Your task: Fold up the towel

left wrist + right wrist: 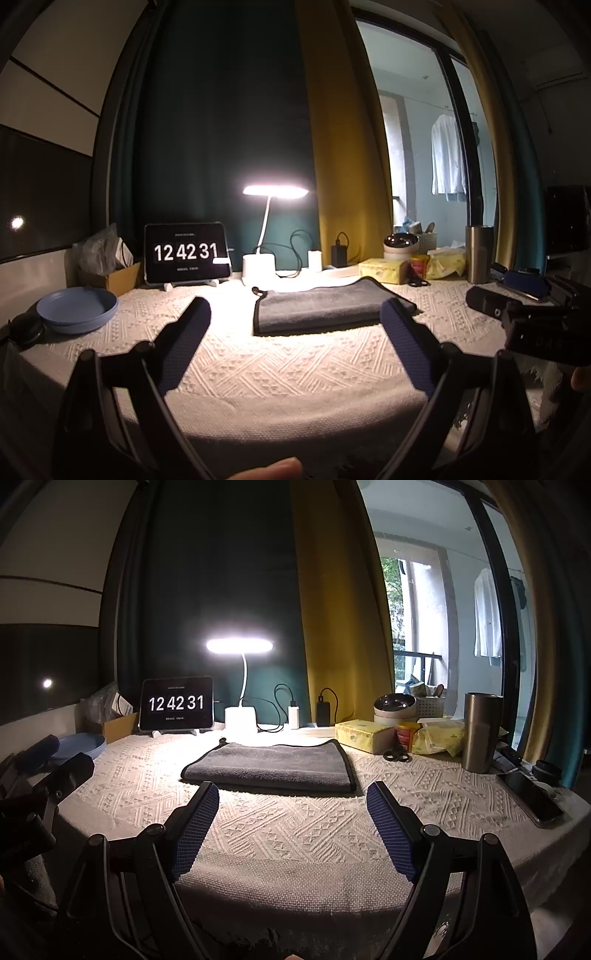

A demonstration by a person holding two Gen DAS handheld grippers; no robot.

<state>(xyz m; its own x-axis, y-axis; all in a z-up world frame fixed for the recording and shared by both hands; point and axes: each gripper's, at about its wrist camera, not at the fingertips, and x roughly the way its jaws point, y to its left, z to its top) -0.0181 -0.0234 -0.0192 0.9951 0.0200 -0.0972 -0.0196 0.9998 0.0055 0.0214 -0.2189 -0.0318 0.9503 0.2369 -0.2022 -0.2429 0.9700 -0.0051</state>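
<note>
- The left wrist camera sits low over the table's near edge, looking forward between the spread fingers of the left gripper (295, 310) toward the lamp (275, 191) and curtains.
- The right wrist camera sits just to its right, facing the same way between the right gripper (293, 794) fingers.
- Both stand back from the towel (332, 308).
- Shared: towel, lamp, clock tablet (176, 703), steel tumbler (482, 731).
- Each view catches the other gripper at its edge.
</note>
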